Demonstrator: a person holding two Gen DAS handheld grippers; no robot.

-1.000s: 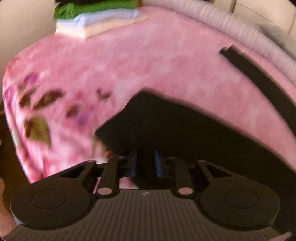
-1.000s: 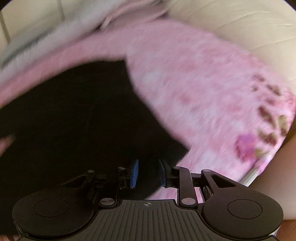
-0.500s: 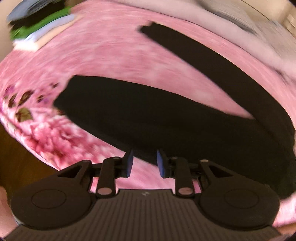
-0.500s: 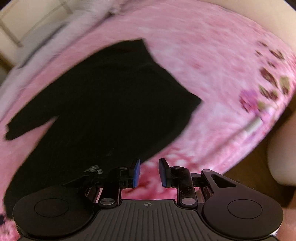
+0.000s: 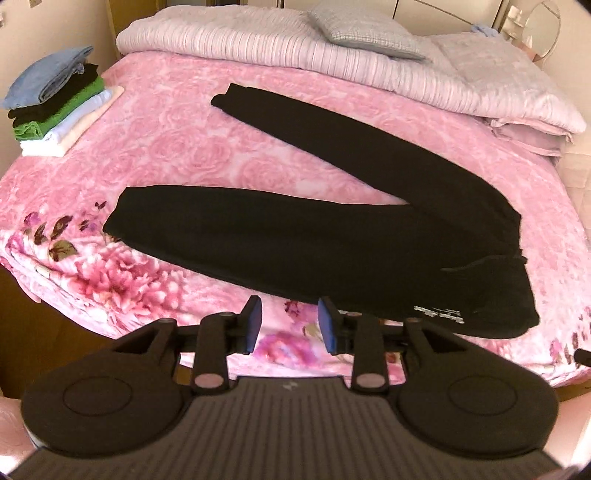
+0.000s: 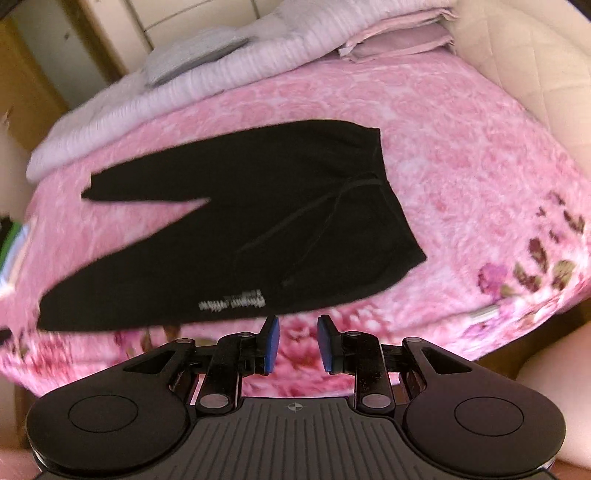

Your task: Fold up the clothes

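A pair of black trousers [image 5: 332, 229] lies spread flat on the pink floral bedspread [image 5: 177, 147], legs apart in a V, waistband to the right with a small white logo. It also shows in the right wrist view [image 6: 258, 229]. My left gripper [image 5: 290, 325] is open and empty, held back above the bed's front edge, just short of the near leg. My right gripper [image 6: 295, 343] is open and empty, held back near the front edge, just short of the waist end.
A stack of folded clothes [image 5: 55, 110] sits at the bed's far left corner. A folded lilac quilt [image 5: 295, 48] and a grey pillow [image 5: 365, 35] lie across the head of the bed. A cream padded wall [image 6: 535, 74] stands at the right.
Both grippers have let go of the trousers and pulled back from the bed. The trousers now lie spread out flat.
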